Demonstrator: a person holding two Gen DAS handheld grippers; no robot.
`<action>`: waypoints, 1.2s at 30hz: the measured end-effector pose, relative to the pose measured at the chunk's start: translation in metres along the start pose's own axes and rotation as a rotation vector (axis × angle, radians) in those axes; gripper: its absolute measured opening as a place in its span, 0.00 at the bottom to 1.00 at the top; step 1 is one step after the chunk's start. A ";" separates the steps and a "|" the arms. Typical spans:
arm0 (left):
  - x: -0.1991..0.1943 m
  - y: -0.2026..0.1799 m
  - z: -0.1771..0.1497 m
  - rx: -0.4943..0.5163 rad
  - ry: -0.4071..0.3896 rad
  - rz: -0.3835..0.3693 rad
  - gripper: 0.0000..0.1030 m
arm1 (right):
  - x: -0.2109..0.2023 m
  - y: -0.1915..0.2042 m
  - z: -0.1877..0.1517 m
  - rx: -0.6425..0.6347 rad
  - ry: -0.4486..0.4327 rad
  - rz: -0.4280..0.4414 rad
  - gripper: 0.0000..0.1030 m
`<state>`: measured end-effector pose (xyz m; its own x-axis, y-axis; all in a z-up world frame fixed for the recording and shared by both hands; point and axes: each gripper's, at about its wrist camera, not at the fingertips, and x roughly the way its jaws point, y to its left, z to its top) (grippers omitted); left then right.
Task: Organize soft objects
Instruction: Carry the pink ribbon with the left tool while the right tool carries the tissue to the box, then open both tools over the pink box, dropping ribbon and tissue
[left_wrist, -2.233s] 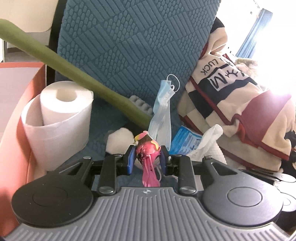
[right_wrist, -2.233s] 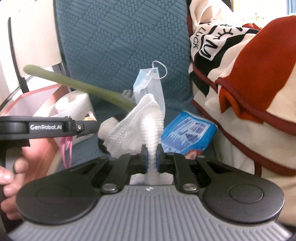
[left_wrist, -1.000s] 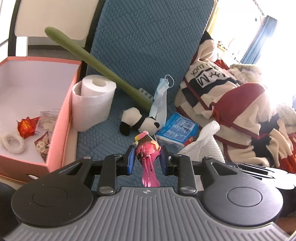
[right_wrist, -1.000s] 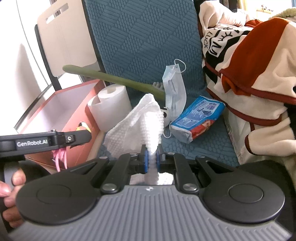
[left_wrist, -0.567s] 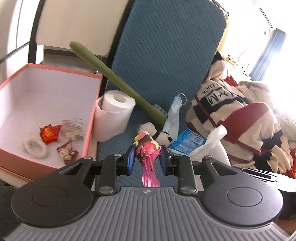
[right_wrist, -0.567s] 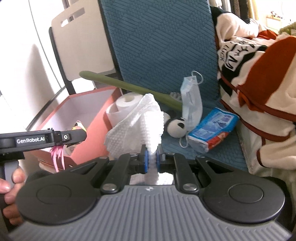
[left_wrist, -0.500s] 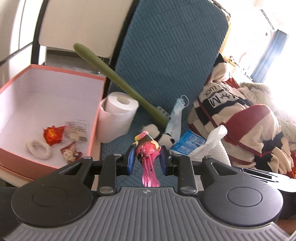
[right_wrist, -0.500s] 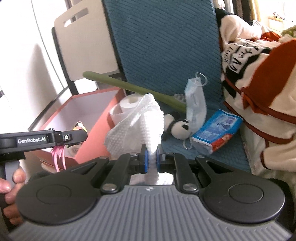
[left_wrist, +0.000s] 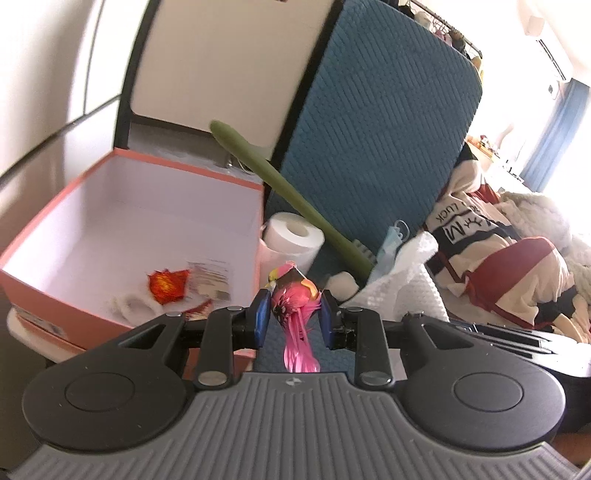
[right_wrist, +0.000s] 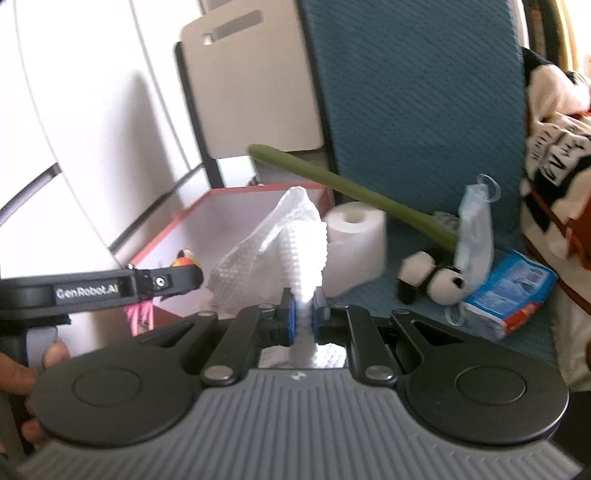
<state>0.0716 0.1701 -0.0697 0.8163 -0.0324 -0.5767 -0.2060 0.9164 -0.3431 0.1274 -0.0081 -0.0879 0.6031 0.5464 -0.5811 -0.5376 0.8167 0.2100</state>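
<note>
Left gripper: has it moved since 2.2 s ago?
Yes. The left gripper, shut on the pink feather bird, has pulled back and swung left: the orange box, earlier only an edge beside the toilet roll, now shows its whole interior.

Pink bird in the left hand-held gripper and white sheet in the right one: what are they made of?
Pink bird: looks like dyed feathers over a light body, matte, with wispy tail strands hanging below the left hand-held gripper. White sheet: appears to be embossed paper towel or a nonwoven wipe, with a dotted texture, pinched to a thin strip in the right hand-held gripper.
</note>
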 end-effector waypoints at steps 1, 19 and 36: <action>-0.004 0.003 0.000 0.001 -0.005 0.006 0.31 | 0.002 0.006 0.002 -0.009 0.000 0.010 0.13; -0.032 0.084 0.014 -0.069 -0.025 0.123 0.31 | 0.057 0.078 0.027 -0.096 0.056 0.138 0.13; 0.039 0.174 0.044 -0.132 0.102 0.147 0.31 | 0.168 0.103 0.034 -0.122 0.179 0.068 0.13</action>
<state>0.0910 0.3458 -0.1193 0.7150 0.0515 -0.6972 -0.3929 0.8546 -0.3397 0.1935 0.1736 -0.1371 0.4550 0.5488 -0.7013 -0.6474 0.7446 0.1626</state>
